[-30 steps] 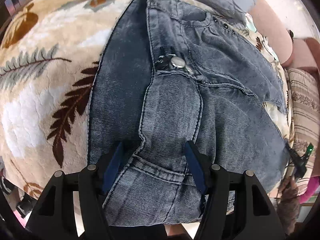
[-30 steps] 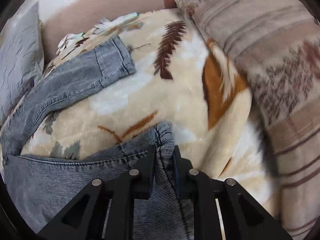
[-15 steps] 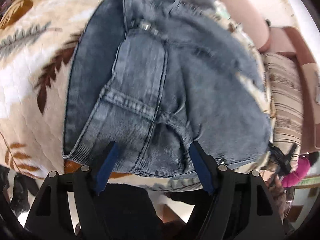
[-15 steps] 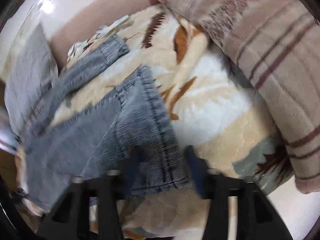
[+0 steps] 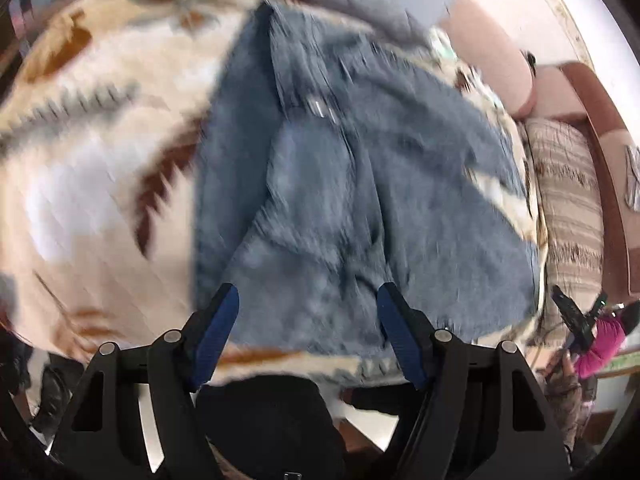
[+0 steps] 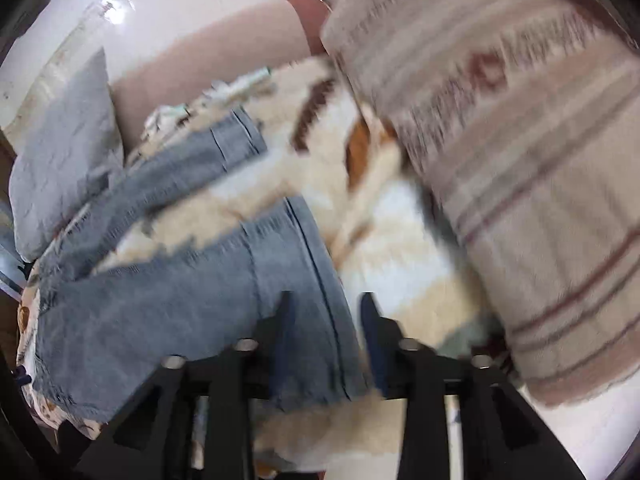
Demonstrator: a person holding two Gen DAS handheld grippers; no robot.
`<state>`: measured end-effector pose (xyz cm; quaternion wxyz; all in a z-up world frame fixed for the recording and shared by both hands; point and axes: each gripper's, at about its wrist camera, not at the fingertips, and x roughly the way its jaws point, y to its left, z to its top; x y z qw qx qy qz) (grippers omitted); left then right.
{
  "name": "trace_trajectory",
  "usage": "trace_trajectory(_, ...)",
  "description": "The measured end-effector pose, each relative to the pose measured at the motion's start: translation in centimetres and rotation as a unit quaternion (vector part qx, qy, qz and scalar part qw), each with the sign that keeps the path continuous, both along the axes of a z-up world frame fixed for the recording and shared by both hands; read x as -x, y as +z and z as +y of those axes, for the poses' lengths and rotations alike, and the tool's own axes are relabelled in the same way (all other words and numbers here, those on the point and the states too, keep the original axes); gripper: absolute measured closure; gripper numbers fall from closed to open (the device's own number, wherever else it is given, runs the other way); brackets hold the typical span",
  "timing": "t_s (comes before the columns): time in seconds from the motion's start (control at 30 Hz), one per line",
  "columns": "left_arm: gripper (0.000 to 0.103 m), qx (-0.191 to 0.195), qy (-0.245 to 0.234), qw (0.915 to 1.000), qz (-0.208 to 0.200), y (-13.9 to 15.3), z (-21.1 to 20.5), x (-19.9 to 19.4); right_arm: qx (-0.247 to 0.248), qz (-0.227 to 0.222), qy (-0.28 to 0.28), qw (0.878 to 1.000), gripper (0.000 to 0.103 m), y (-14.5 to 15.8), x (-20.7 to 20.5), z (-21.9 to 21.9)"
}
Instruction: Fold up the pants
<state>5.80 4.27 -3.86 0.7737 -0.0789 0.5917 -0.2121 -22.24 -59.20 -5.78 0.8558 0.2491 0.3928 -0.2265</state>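
Blue-grey denim pants (image 5: 340,200) lie on a cream blanket (image 5: 100,160) with a leaf print. In the left wrist view their waist end is nearest me, blurred by motion. My left gripper (image 5: 308,320) is open and empty just above the near edge of the waist. In the right wrist view the near pant leg (image 6: 200,300) lies flat with its hem toward me, and the far leg (image 6: 192,164) lies behind it. My right gripper (image 6: 326,332) is open, its fingers either side of the near hem, not clamped on it.
A grey pillow (image 6: 60,152) lies at the far left. A striped beige cushion (image 6: 520,160) fills the right side, also seen in the left wrist view (image 5: 572,208). The bed edge and floor are below my grippers.
My right gripper has opened and let go of the pant leg hem. My left gripper has pulled back off the waist. Both views have swung and are blurred.
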Motion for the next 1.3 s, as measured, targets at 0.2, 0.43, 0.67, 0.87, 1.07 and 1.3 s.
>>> trace_trajectory(0.2, 0.031, 0.013, 0.048, 0.9982, 0.032, 0.4, 1.0, -6.9, 0.003, -0.016, 0.034, 0.999, 0.043, 3.0, -6.9, -0.3)
trace_trajectory(0.43, 0.031, 0.007, 0.048, 0.9976, 0.049, 0.6, -3.3, -14.6, -0.046, -0.018, 0.061, 0.997, 0.04, 2.7, -20.4, -2.7)
trace_trajectory(0.67, 0.031, 0.005, 0.084, 0.9944, 0.063, 1.4, -4.5, -23.0, -0.049, 0.012, 0.054, 0.997, 0.04, -0.9, -31.8, -5.8)
trace_trajectory(0.87, 0.031, -0.021, 0.093, 0.9932, 0.066, 0.0, -4.0, -27.3, -0.035, 0.031, 0.065, 0.997, 0.033, -3.8, -36.2, -7.1)
trace_trajectory(1.07, 0.031, -0.047, 0.055, 0.9939, 0.083, -3.1, -6.4, -29.3, -0.037, 0.017, 0.088, 0.995, 0.017, -4.7, -38.2, -7.3)
trace_trajectory(1.3, 0.1, -0.035, 0.046, 0.9976, 0.038, -2.7, -8.0, -27.6, 0.057, 0.066, 0.128, 0.988, 0.087, -3.4, -38.9, -4.7)
